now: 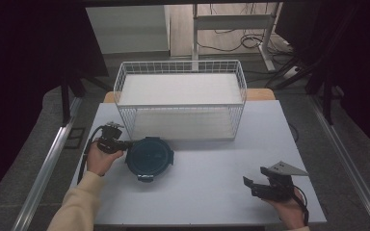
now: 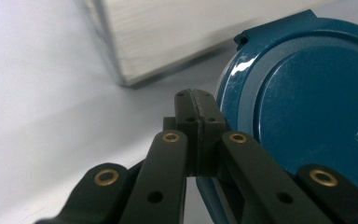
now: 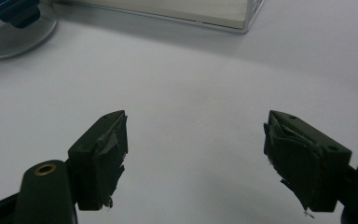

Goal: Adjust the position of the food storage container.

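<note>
- Sitting at the far edge of the table, a white wire basket is seen.
- Just in front of it, left of centre, the round teal lid is laid flat.
- Left gripper is held level, jaws pressed together against the lid's rim.
- Right gripper is rested low near the right corner, jaws spread, nothing between.

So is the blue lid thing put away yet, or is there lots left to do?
Not put away yet. The round blue container sits on the table, in front of the white wire basket. In hand: the left gripper, jaws shut, is at its rim. The right gripper waits open, apart. Left, probably: lifting it into the basket.
</note>
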The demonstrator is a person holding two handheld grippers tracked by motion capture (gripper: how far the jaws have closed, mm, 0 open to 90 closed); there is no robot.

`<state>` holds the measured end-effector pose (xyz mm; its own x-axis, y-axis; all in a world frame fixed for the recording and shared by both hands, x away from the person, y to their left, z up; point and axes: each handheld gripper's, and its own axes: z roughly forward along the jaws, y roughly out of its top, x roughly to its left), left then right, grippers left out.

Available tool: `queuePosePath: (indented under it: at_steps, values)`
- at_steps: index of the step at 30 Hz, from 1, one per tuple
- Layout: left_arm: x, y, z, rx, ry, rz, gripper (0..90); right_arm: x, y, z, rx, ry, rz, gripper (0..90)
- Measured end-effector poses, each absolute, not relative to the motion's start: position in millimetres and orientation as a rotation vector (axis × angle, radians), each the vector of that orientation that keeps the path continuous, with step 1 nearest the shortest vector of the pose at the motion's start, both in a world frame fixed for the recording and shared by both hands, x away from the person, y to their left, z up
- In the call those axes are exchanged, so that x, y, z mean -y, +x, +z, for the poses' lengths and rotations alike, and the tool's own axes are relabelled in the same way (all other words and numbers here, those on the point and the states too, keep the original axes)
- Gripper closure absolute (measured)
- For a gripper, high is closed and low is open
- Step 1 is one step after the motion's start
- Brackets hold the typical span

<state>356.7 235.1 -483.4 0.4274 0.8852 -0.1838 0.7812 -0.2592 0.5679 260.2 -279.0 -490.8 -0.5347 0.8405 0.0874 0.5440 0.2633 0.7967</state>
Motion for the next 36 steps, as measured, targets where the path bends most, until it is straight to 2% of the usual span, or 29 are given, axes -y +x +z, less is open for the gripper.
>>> queuePosePath:
  at_steps: [15,36]
  values:
    - [-198.4,344.3,-482.3,-1.276,2.149,0.117,90.0,278.9,259.7,-490.8,-2.187,1.262,1.156,21.3]
    - [-162.7,328.4,-483.5,-1.189,2.154,0.053,90.0,276.9,259.7,-491.7,-2.197,1.260,1.158,21.3]
